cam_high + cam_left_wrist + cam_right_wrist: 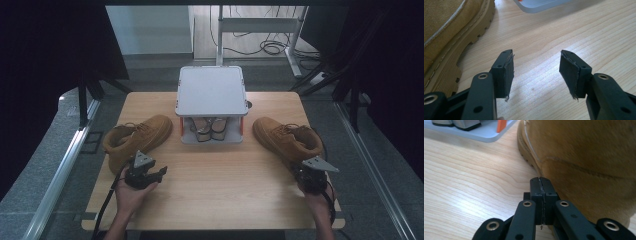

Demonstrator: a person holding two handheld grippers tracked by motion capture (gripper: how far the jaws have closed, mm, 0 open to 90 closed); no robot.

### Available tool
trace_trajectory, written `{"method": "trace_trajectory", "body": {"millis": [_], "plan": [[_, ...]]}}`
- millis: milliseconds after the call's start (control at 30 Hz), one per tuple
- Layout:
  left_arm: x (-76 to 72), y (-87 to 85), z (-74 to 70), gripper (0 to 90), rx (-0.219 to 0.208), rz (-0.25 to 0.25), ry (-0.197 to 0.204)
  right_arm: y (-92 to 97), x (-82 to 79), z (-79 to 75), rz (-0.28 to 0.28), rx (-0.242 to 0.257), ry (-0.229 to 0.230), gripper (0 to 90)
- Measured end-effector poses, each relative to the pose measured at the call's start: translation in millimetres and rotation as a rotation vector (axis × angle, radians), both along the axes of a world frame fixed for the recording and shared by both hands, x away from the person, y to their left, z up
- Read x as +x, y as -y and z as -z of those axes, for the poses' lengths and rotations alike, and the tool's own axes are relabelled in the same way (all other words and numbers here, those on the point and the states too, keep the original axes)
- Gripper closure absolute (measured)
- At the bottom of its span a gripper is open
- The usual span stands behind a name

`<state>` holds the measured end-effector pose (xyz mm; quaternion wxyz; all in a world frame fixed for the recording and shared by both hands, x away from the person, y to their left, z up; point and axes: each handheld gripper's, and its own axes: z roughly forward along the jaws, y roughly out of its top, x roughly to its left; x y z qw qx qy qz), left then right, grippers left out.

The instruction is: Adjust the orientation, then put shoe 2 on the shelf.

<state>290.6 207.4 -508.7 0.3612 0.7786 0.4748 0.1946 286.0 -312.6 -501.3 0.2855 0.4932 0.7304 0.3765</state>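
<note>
High view: two tan boots on the surface (210, 175), left boot (137, 137) and right boot (287, 137), flanking a grey rack (212, 90) at far centre. Left hand-held gripper (161, 172) spread, empty, just near of the left boot. Right hand-held gripper (305, 172) pressed together, empty, at the right boot's heel. Judged: pre-grasp stage. Next: right must spread before gripping its boot.
</note>
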Motion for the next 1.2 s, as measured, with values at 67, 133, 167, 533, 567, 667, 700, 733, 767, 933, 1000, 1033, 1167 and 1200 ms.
{"method": "trace_trajectory", "body": {"millis": [67, 133, 167, 533, 567, 667, 700, 733, 767, 933, 1000, 1033, 1167, 1200], "plan": [[0.1, -0.4, -0.2, 45.1, 0.005, 0.005, 0.003, -2.9, -0.5, -1.6, -0.011, -0.002, 0.007, 89.8], [-0.3, -0.5, -0.6, 45.1, 0.003, 0.004, 0.004, -5.8, -1.5, -4.0, -0.022, 0.001, 0.013, 89.8], [-0.5, -0.9, -0.9, 45.1, 0.000, 0.004, 0.004, -7.1, -2.2, -5.4, -0.025, 0.007, 0.016, 89.8], [-5.3, -4.0, -15.0, 44.8, -0.041, 0.011, 0.056, -11.3, -8.8, -23.8, -0.071, 0.071, 0.079, 86.9], [-5.8, -4.3, -16.9, 44.9, -0.055, 0.008, 0.058, -11.1, -9.2, -24.4, -0.076, 0.072, 0.082, 86.5], [-6.2, -6.3, -22.8, 45.0, -0.059, 0.017, 0.072, -10.7, -11.4, -25.7, -0.080, 0.075, 0.086, 86.3], [-6.6, -7.5, -25.5, 44.9, -0.064, 0.022, 0.075, -10.4, -11.8, -25.9, -0.080, 0.077, 0.085, 86.1], [-7.2, -8.7, -27.7, 44.9, -0.070, 0.022, 0.084, -10.0, -12.2, -26.2, -0.080, 0.080, 0.089, 86.0], [-8.1, -10.2, -30.1, 45.0, -0.075, 0.020, 0.098, -9.8, -12.4, -26.7, -0.080, 0.081, 0.089, 85.9], [-7.7, -19.7, -44.9, 44.5, -0.094, 0.024, 0.114, -9.4, -12.5, -28.1, -0.082, 0.090, 0.093, 84.3], [-6.5, -23.0, -50.2, 43.9, -0.094, 0.023, 0.117, -9.8, -12.3, -27.7, -0.089, 0.093, 0.089, 83.6], [-5.8, -24.3, -52.7, 43.6, -0.087, 0.023, 0.121, -10.2, -12.4, -27.5, -0.093, 0.090, 0.086, 83.3], [-3.0, -30.3, -62.4, 42.9, -0.073, 0.020, 0.139, -12.2, -12.2, -26.8, -0.104, 0.094, 0.083, 81.7], [-2.4, -32.0, -64.6, 42.9, -0.078, 0.027, 0.142, -12.8, -12.0, -26.5, -0.106, 0.092, 0.081, 81.1]]}}
